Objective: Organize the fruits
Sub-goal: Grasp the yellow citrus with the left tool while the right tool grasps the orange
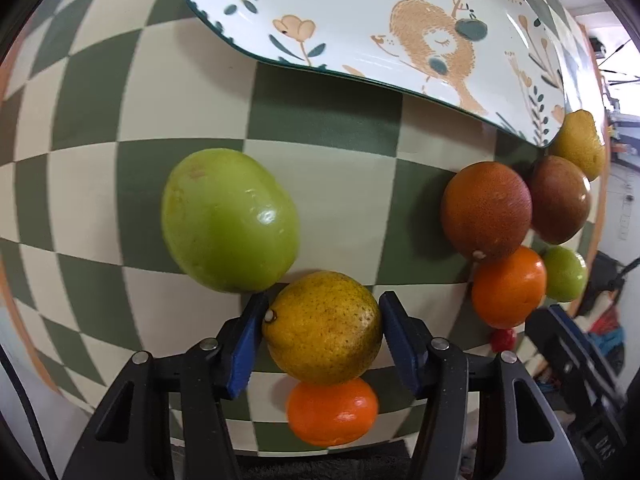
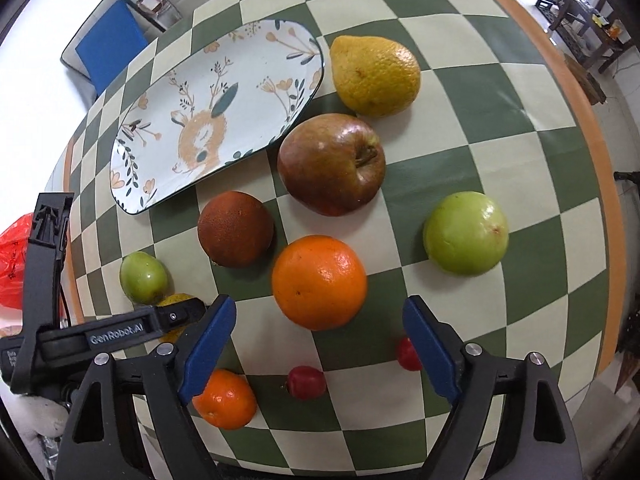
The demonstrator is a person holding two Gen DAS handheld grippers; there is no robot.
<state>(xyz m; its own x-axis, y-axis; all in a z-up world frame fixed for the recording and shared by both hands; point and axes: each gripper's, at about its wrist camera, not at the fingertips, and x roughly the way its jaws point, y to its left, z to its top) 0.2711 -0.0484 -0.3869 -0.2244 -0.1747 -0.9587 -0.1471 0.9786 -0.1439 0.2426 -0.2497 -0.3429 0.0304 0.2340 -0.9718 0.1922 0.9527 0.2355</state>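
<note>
Yellow citrus [image 1: 323, 327] btwn left gripper [image 1: 322, 338] pads, clamped, right gripper [image 2: 320, 354] spread apart, nothing held

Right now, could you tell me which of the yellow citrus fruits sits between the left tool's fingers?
The speckled yellow one, beside the big green fruit; the other yellow fruit lies by the plate.

A glossy glazed plate [image 2: 224, 108] is seen on the matt chequered cloth [image 2: 500, 128]. Smooth, shiny skin is shown by the green fruit [image 1: 230, 220] and the apple [image 2: 330, 164]; pitted, dull peel by the yellow citrus [image 1: 324, 326]. The fingers [image 1: 244, 344] look like matt blue plastic on black frames with metal rivets [image 1: 209, 345].
</note>
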